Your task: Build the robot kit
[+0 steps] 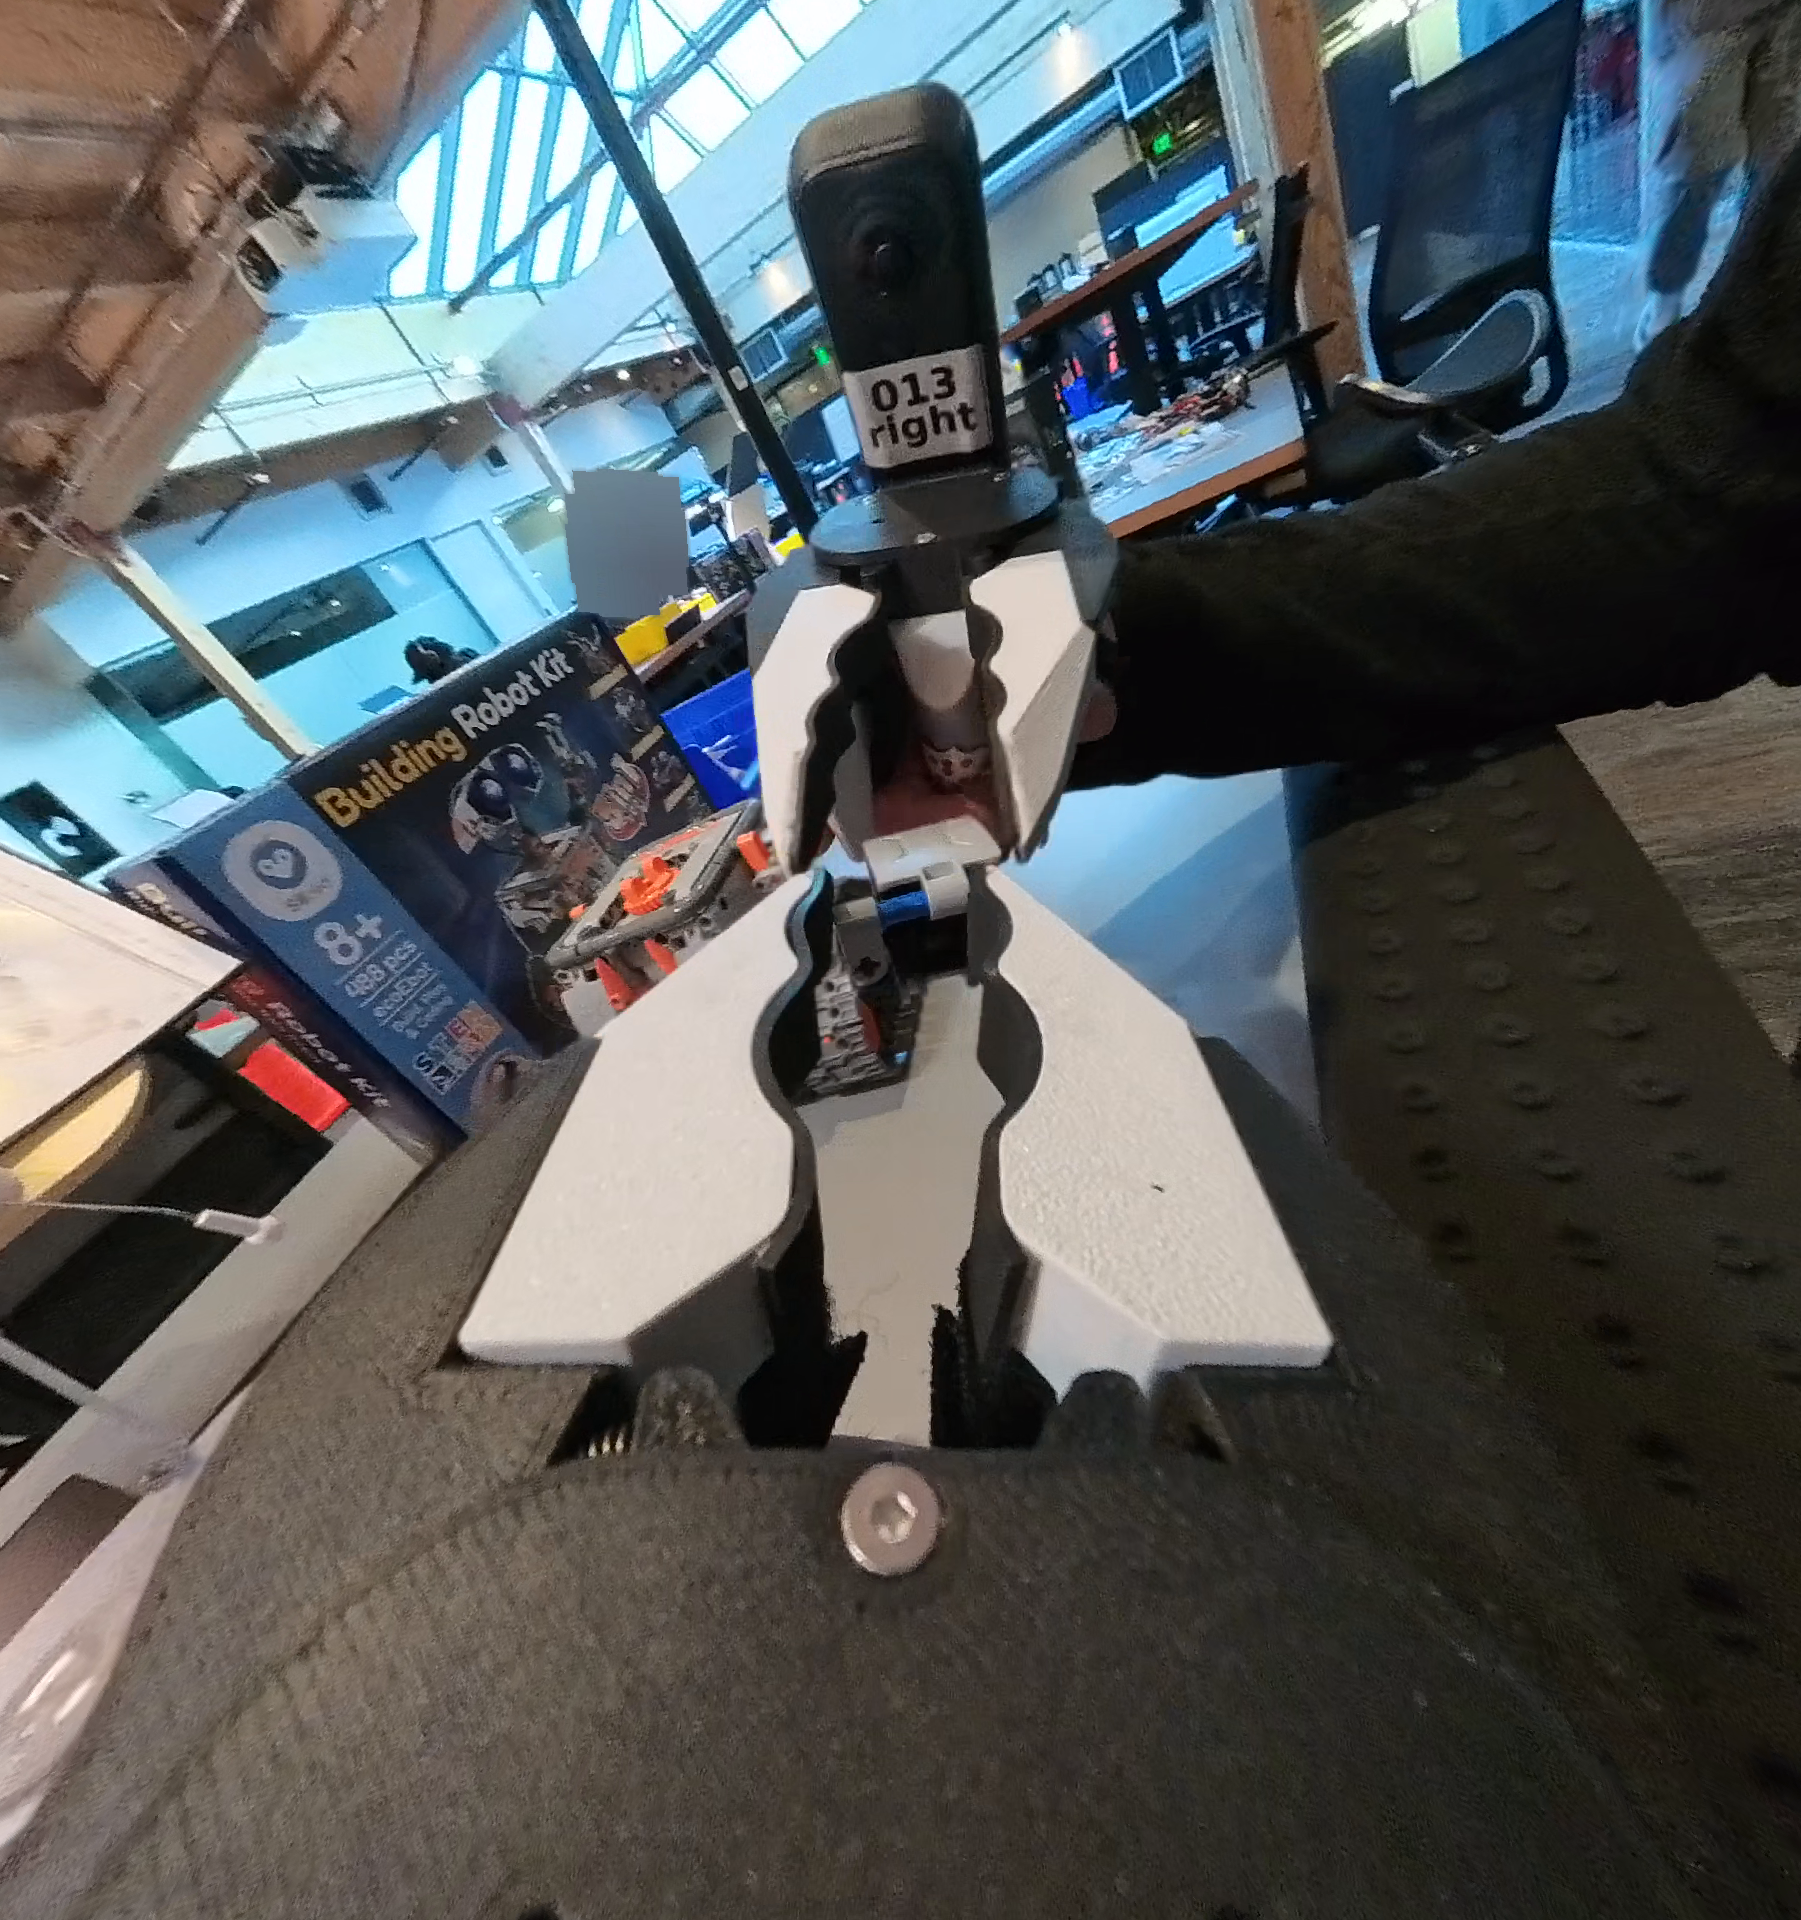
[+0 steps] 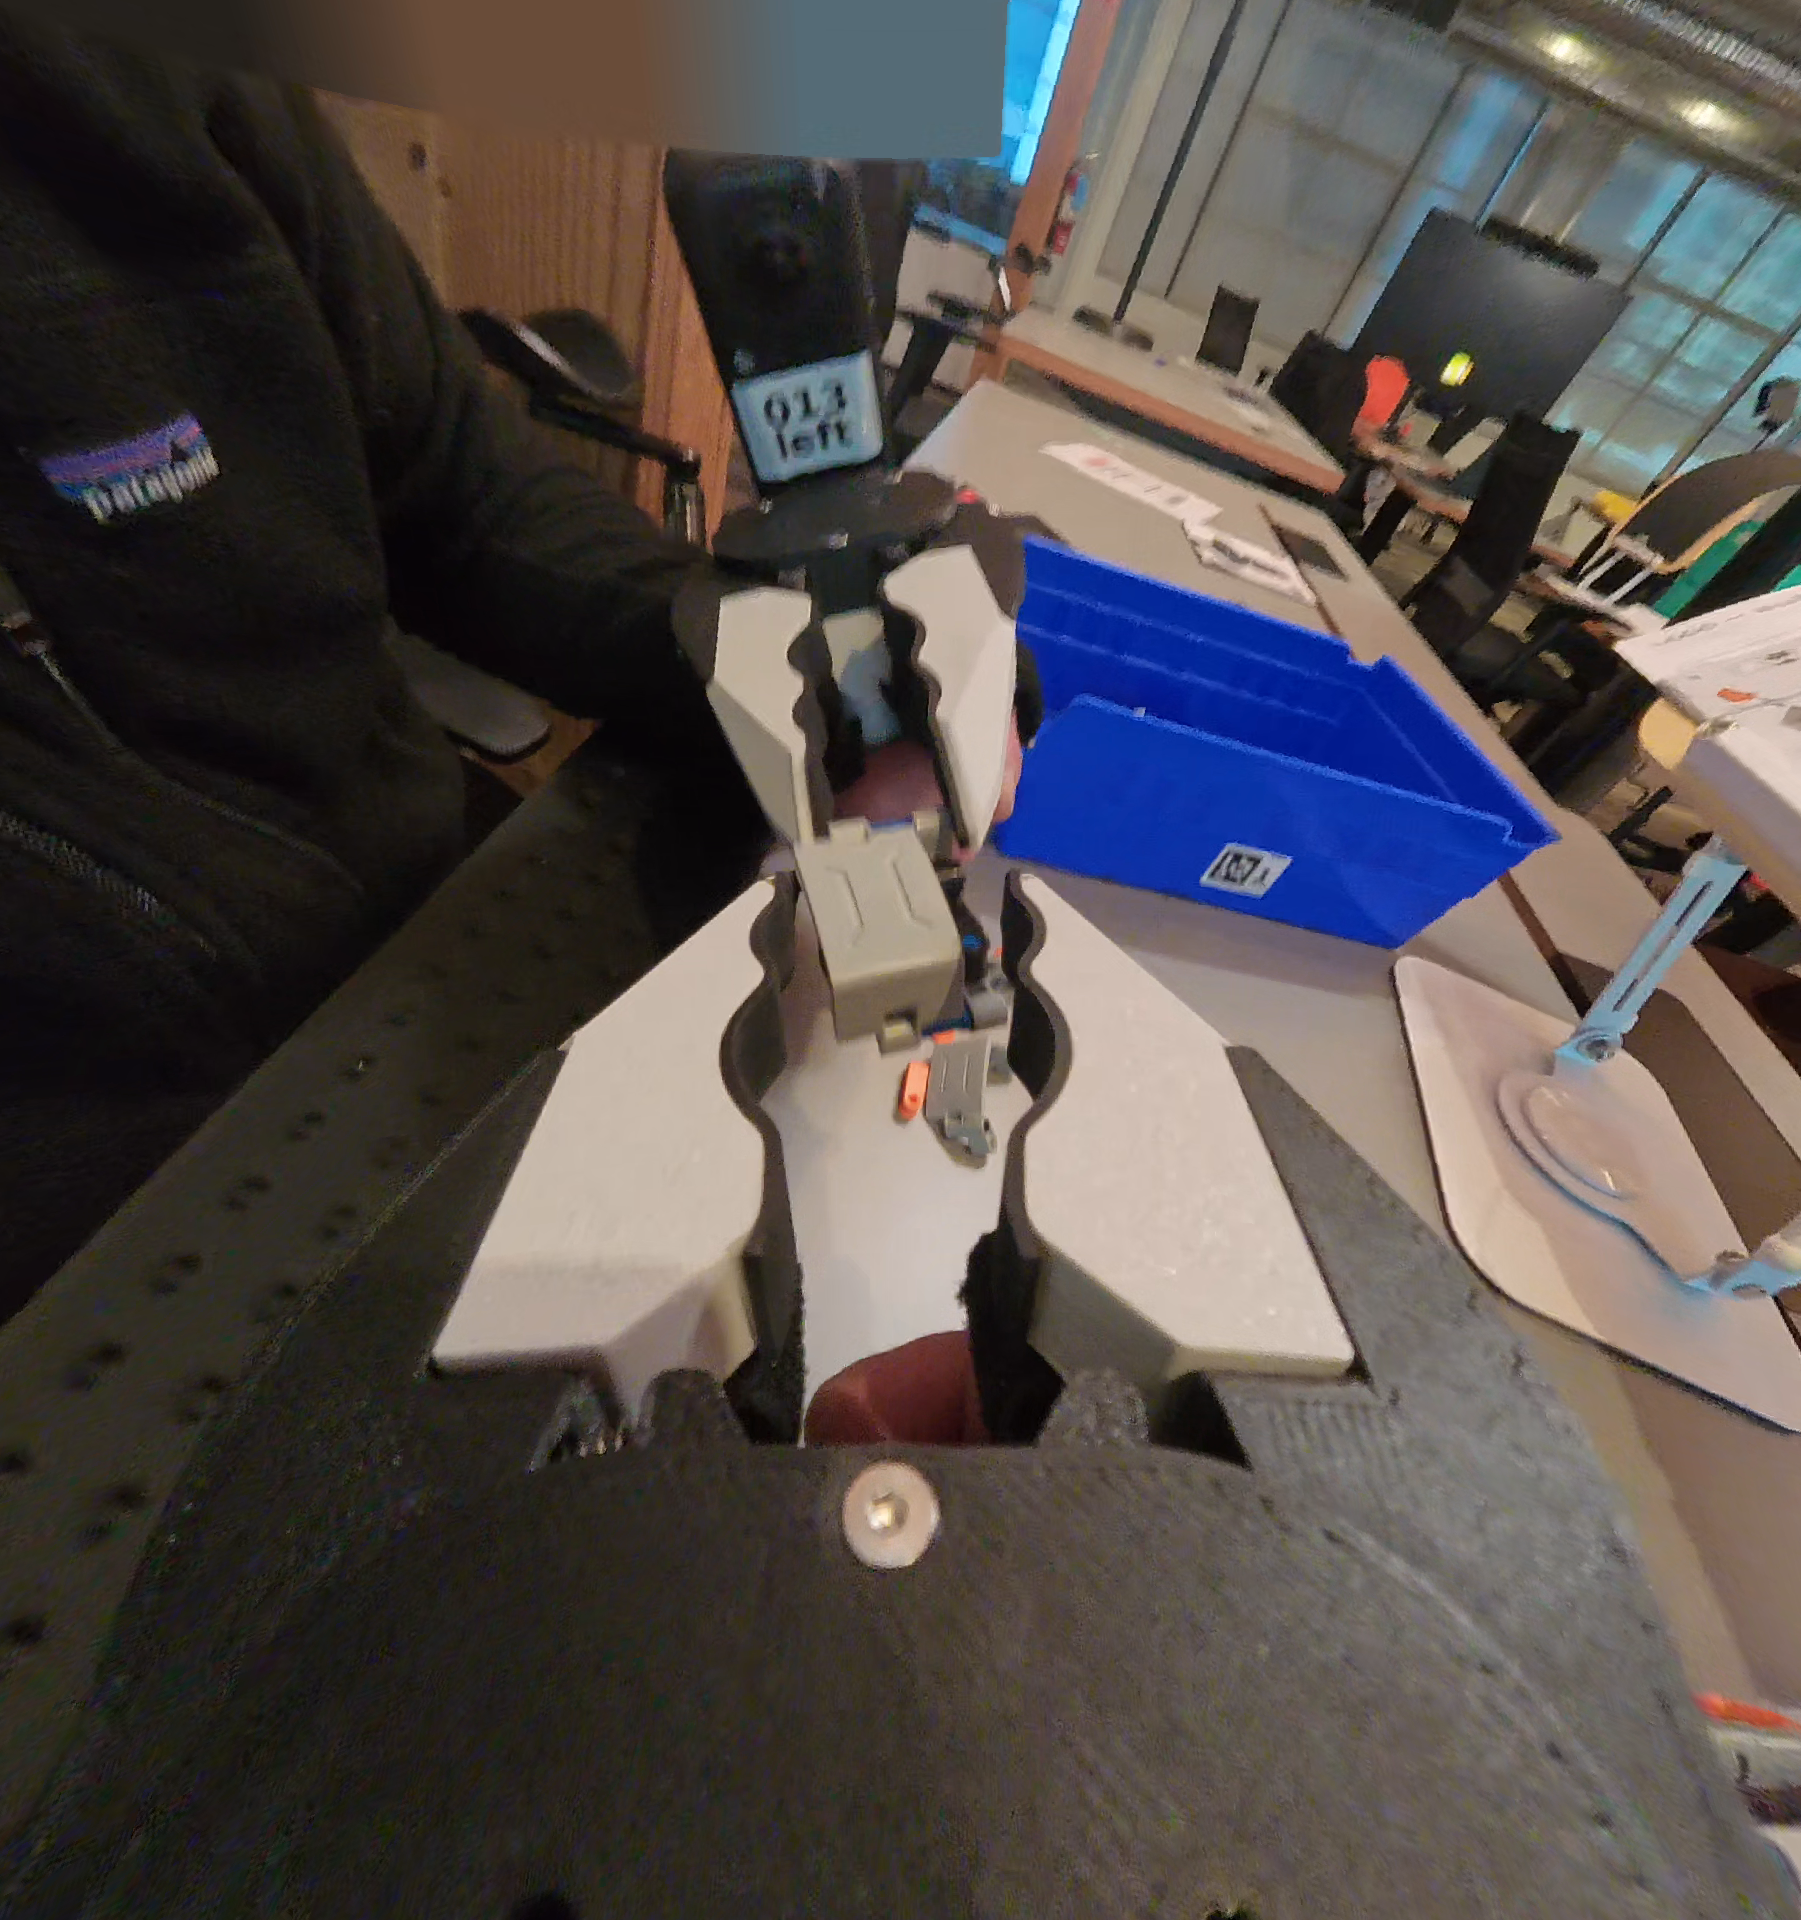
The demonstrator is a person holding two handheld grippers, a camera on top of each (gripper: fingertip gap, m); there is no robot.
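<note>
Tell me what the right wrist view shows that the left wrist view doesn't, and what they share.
Only the right wrist view shows the whole blue bin, a white tray with a light-blue stand, a loose grey piece and a small orange piece on the table.

Only the left wrist view shows the kit box and a grey and orange frame beside it.

Both show the left gripper and the right gripper meeting tip to tip at one small grey toy assembly.
</note>
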